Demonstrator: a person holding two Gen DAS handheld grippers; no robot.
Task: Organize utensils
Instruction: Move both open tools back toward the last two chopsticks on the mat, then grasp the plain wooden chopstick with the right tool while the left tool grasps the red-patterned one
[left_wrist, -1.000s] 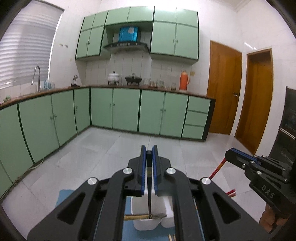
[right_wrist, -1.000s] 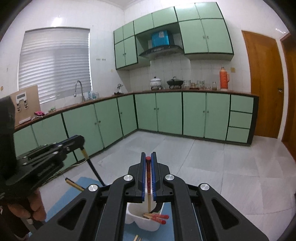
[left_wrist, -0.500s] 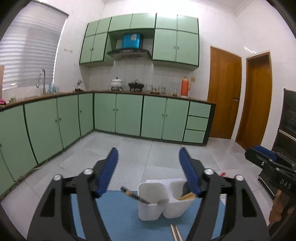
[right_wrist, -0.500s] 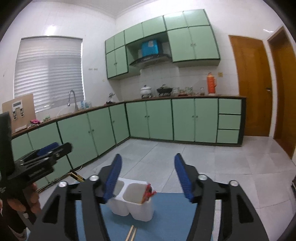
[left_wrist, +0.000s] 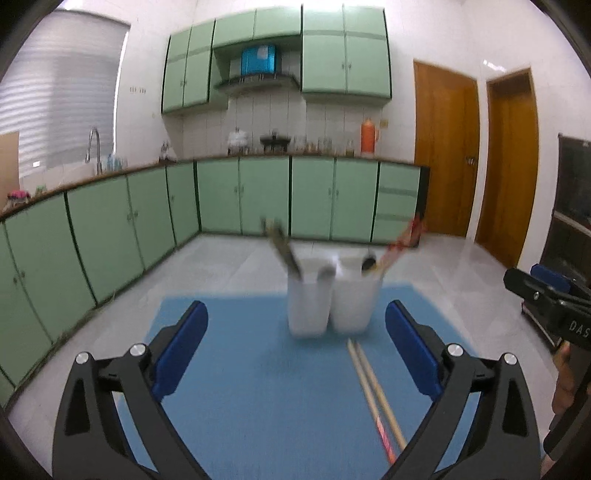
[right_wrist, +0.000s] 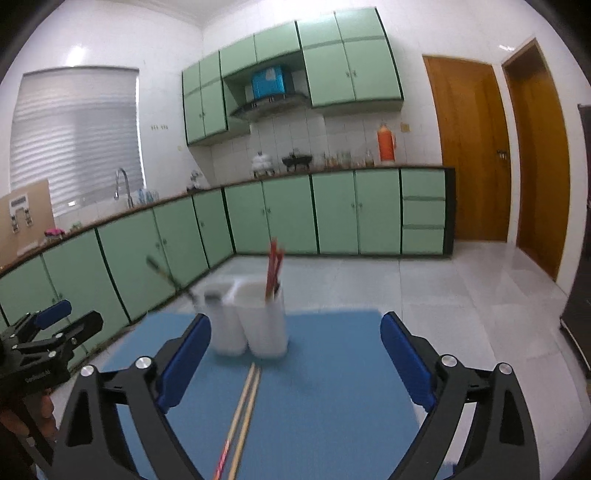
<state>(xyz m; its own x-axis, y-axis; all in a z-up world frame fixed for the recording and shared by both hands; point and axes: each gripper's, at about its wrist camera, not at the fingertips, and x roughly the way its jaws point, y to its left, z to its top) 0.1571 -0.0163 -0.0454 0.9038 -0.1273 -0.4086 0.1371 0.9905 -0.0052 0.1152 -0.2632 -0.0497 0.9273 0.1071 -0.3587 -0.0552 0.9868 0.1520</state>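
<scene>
A white two-cup holder (left_wrist: 332, 302) (right_wrist: 255, 325) stands at the far side of a blue mat (left_wrist: 240, 369) (right_wrist: 332, 369). Dark chopsticks (left_wrist: 280, 247) lean out of its left cup. Red chopsticks (left_wrist: 400, 242) (right_wrist: 273, 266) and a spoon (left_wrist: 369, 263) sit in the right cup. A loose pair of pale chopsticks (left_wrist: 373, 384) (right_wrist: 243, 406) lies on the mat in front of the holder. My left gripper (left_wrist: 295, 310) and right gripper (right_wrist: 295, 321) hover short of the holder. Both have jaws opening wide, with nothing between them.
Each gripper shows at the edge of the other's view: the right gripper (left_wrist: 546, 295) with a hand (left_wrist: 565, 376) under it, and the left gripper (right_wrist: 48, 332). Green kitchen cabinets (left_wrist: 258, 199) and wooden doors (left_wrist: 443, 147) stand far behind across a tiled floor.
Both grippers were shut on upright chopsticks over the holder. They have since opened, those chopsticks now stand in the cups, and both grippers have drawn back and sunk lower.
</scene>
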